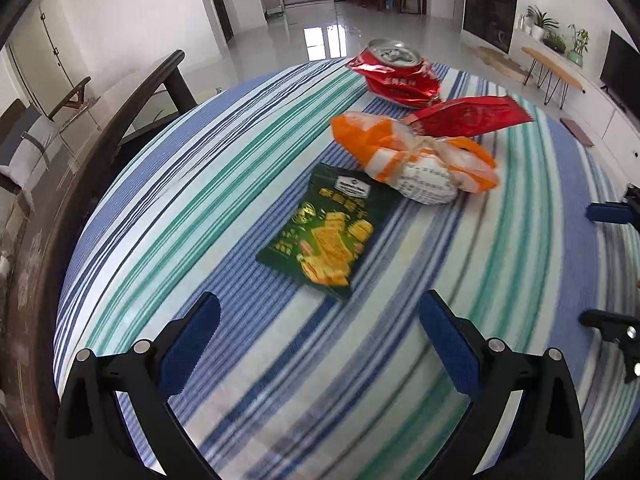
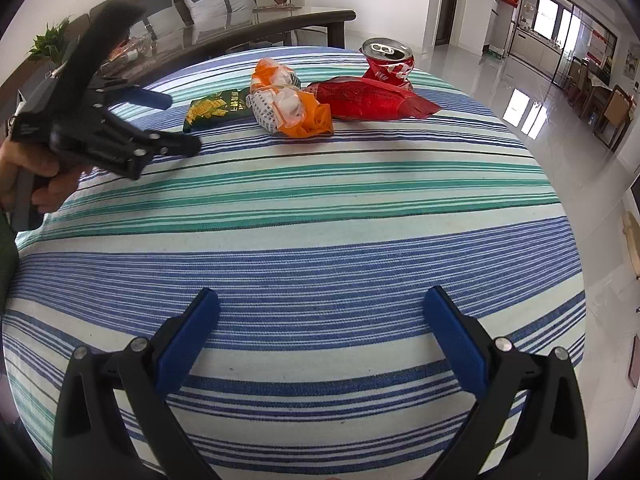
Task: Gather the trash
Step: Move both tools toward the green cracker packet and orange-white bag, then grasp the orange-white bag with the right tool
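Four pieces of trash lie on the striped tablecloth [image 1: 200,208]: a flat green cracker packet [image 1: 328,236] [image 2: 214,111], a crumpled orange-and-white wrapper [image 1: 420,160] [image 2: 288,106], a red foil bag [image 1: 468,116] [image 2: 372,98] and a crushed red can [image 1: 394,72] [image 2: 387,62]. My left gripper [image 1: 320,316] [image 2: 180,124] hovers open just short of the green packet, nothing between its blue pads. My right gripper [image 2: 322,308] is open over bare cloth, well short of the trash; its fingertips [image 1: 600,212] show at the right edge of the left wrist view.
A dark wooden chair back [image 1: 132,96] stands at the table's left edge. A sofa with cushions [image 2: 208,0] and a glass-topped table [image 2: 280,16] lie beyond. A person's hand [image 2: 44,176] holds the left gripper. Glossy floor [image 2: 540,92] surrounds the table.
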`<act>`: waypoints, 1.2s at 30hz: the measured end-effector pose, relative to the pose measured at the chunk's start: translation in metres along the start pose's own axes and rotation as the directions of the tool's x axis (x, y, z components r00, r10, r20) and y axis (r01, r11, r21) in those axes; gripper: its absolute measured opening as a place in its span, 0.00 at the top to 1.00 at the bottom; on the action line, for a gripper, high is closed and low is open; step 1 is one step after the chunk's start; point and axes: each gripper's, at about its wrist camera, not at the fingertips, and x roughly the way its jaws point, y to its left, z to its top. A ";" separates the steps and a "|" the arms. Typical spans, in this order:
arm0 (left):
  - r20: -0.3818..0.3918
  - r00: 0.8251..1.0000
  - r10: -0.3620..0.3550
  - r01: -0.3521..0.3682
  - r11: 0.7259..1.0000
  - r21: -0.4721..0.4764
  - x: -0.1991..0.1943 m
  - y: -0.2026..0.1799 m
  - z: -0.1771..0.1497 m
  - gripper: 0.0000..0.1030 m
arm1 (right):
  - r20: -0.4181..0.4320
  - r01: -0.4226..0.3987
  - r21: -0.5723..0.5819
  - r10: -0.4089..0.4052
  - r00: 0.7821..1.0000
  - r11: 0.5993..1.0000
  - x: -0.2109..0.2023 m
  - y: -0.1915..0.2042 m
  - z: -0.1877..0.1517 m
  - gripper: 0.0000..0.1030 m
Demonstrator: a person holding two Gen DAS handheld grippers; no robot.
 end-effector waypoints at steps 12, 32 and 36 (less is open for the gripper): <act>0.052 0.990 -0.128 0.132 0.989 -0.064 0.003 0.011 0.012 0.63 | 0.000 0.000 0.000 0.000 1.000 1.000 0.000 0.000 0.000 0.04; 0.048 0.997 0.056 -0.038 0.950 -0.309 -0.056 0.019 -0.100 0.12 | 0.058 -0.107 0.009 0.106 0.993 0.994 -0.006 0.005 0.029 0.05; 0.041 0.998 0.054 -0.038 0.949 -0.314 -0.053 0.021 -0.102 0.05 | 0.084 -0.147 -0.080 0.154 0.985 0.986 0.008 0.017 0.085 0.05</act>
